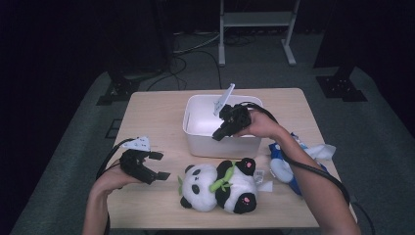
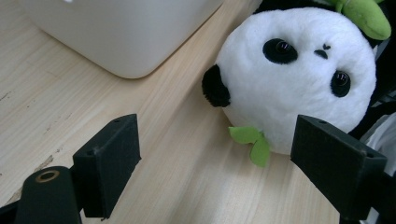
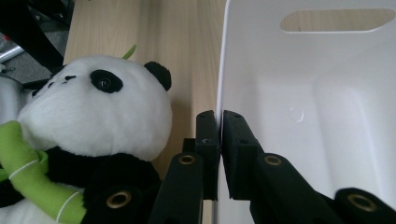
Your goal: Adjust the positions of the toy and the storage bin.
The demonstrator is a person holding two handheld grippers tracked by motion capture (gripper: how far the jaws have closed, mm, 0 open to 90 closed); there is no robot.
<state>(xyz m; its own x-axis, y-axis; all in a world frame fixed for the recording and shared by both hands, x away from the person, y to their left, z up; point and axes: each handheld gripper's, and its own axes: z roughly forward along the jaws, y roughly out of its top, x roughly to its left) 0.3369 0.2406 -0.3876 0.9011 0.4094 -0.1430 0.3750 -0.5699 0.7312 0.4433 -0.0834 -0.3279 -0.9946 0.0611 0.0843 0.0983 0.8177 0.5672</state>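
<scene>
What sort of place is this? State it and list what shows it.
Probably a lab or studio set up for recording: a small wooden table on grey carpet, dark surroundings, loose cables on the floor, and black equipment stands around it.

No readable text, label, brand, number or sign appears in any view. The white bin (image 1: 221, 138), the panda plush toy (image 1: 220, 186) and the wooden table (image 1: 151, 117) all have plain, unmarked surfaces. A small white tag (image 1: 265, 186) beside the panda is too small to read.
</scene>
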